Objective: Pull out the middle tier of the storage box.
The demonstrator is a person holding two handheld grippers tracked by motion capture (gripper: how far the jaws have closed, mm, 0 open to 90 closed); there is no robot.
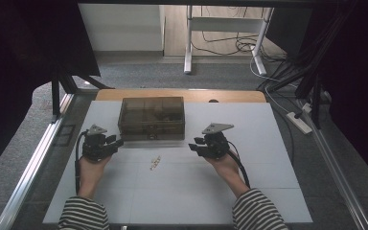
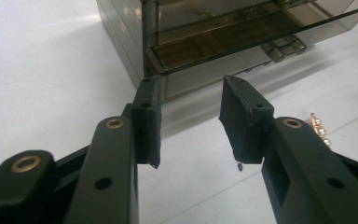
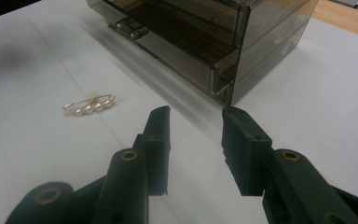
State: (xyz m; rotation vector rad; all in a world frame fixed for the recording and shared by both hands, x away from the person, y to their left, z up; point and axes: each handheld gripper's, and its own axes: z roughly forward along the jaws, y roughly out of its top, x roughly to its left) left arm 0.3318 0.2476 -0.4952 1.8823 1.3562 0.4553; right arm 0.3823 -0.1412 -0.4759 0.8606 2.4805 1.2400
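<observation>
High view showed box (image 1: 151, 117) between both grippers, long axis crosswise; left gripper (image 1: 116, 143) and right gripper (image 1: 194, 145) each half-open, empty, flanking its front corners, equally near.

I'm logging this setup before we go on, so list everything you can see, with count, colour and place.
storage box: one, smoky brown see-through plastic with drawers, far middle of the table top.
pearl brooch: one, gold with pale beads, on the table top in front of the box, between the two claws.
table top: one, pale grey, with a wooden edge at its far side.
white desk frame: one, on the floor beyond the table, cables lying by it.
power strip: one, white, on the floor at the right.
left claw: one, black, jaws apart with nothing between them, near the box's left front corner.
right claw: one, black, jaws apart and empty, near the box's right front corner.
sleeves: two, black-and-white striped, near edge.
</observation>
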